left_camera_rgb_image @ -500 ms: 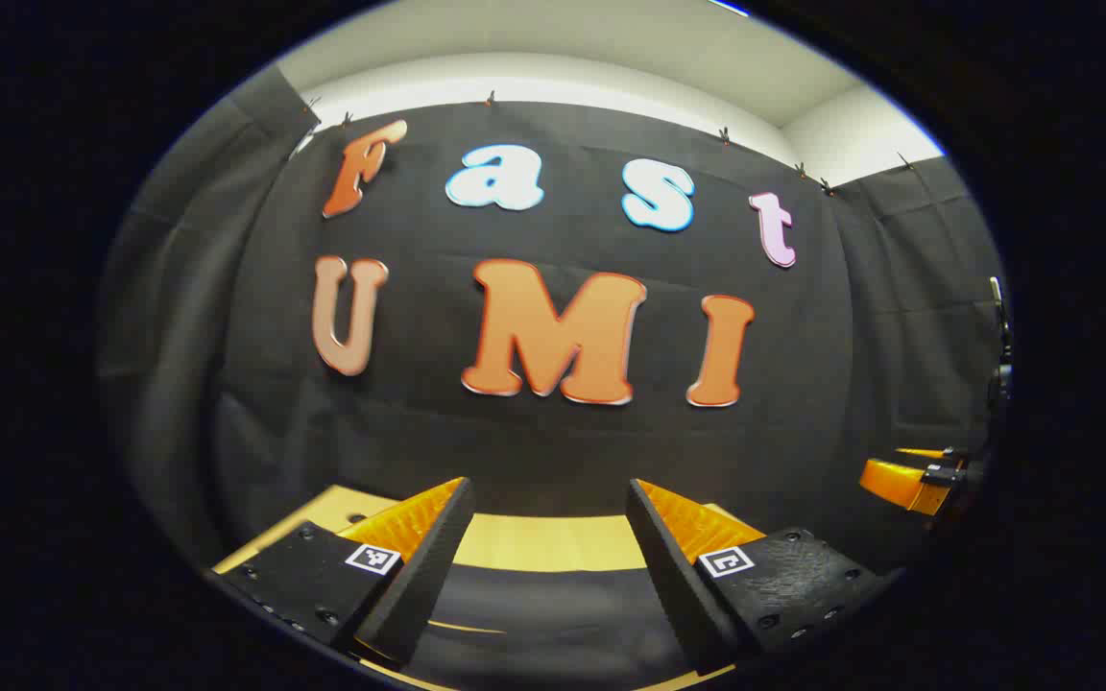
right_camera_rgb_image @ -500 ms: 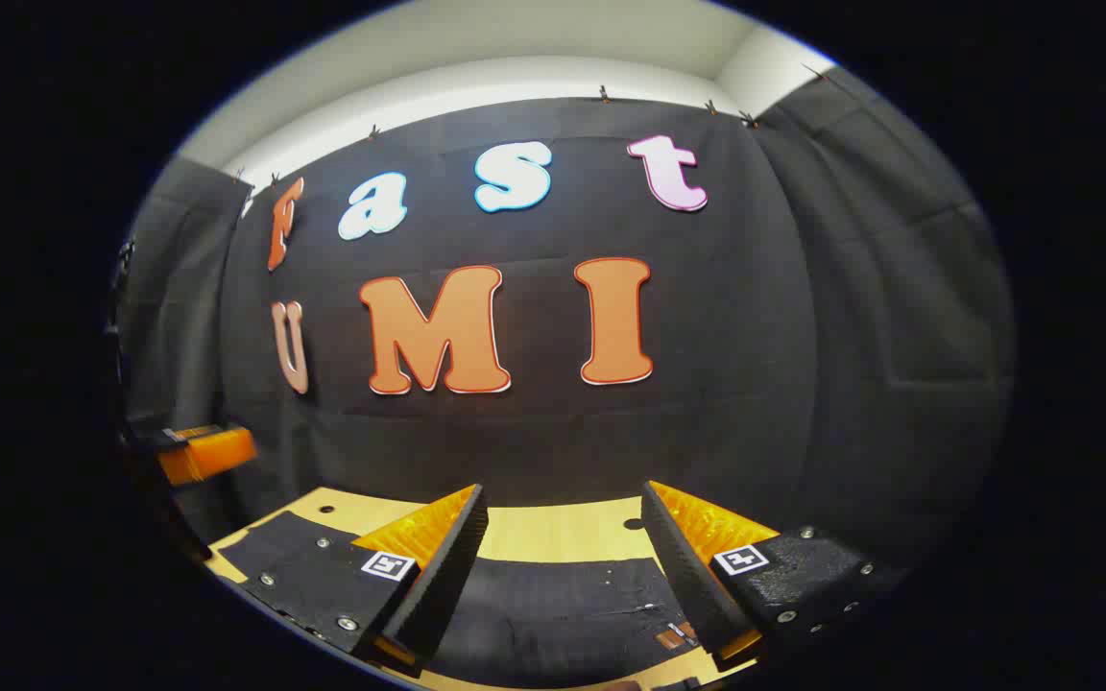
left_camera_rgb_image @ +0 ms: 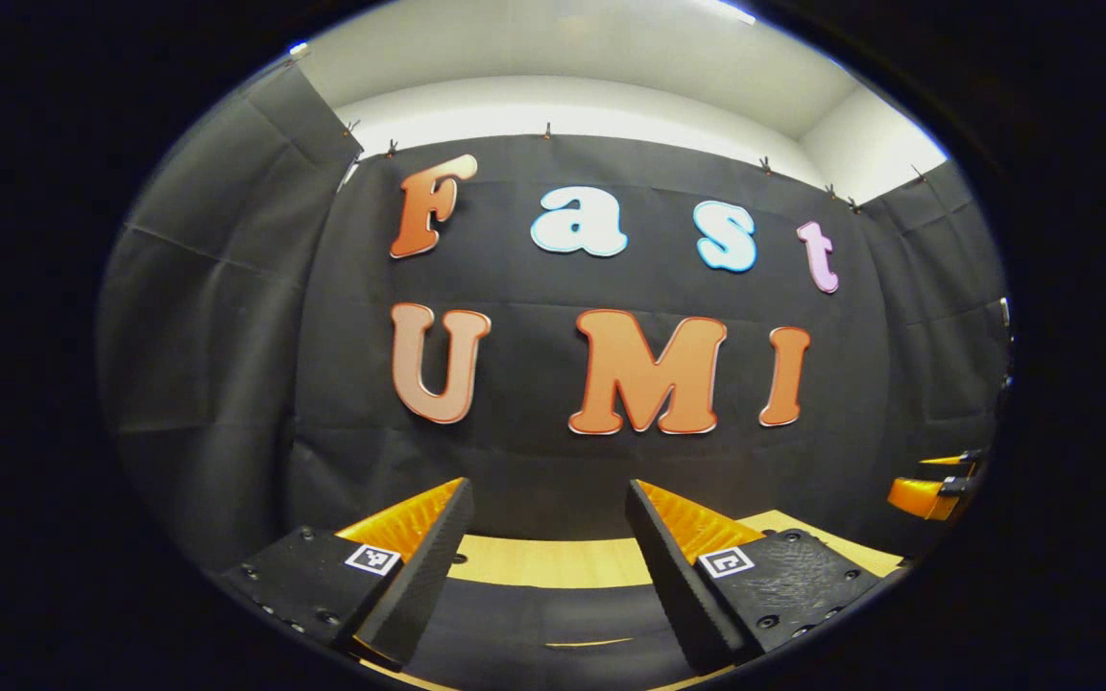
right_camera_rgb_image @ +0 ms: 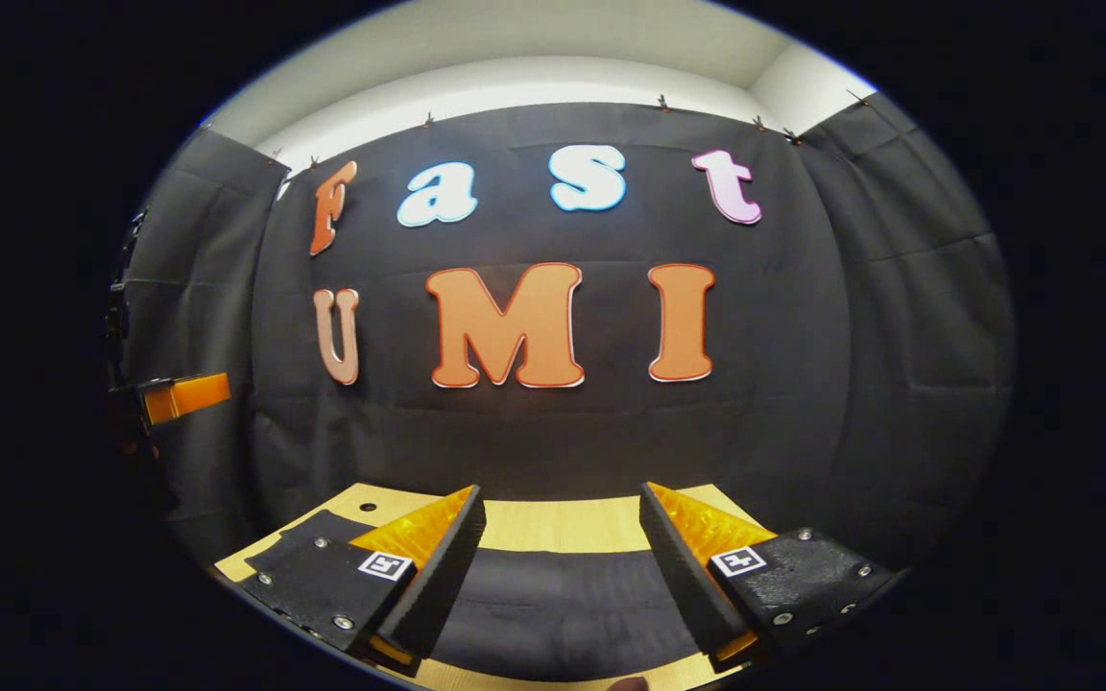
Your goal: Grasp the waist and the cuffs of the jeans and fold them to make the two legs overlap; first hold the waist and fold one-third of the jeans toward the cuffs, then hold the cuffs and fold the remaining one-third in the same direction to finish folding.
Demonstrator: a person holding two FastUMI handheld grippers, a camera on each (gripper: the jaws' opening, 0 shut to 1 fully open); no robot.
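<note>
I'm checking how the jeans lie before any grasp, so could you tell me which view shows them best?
The right gripper view: the dark jeans spread broadly on the wooden table between the open right gripper's fingers. The left gripper view catches a narrower, dimmer band of them below its own open gripper.

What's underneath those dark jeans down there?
The jeans lie on a light wooden table, bare beyond them. Whatever sits directly beneath the cloth is covered. Both grippers hang open above.
</note>
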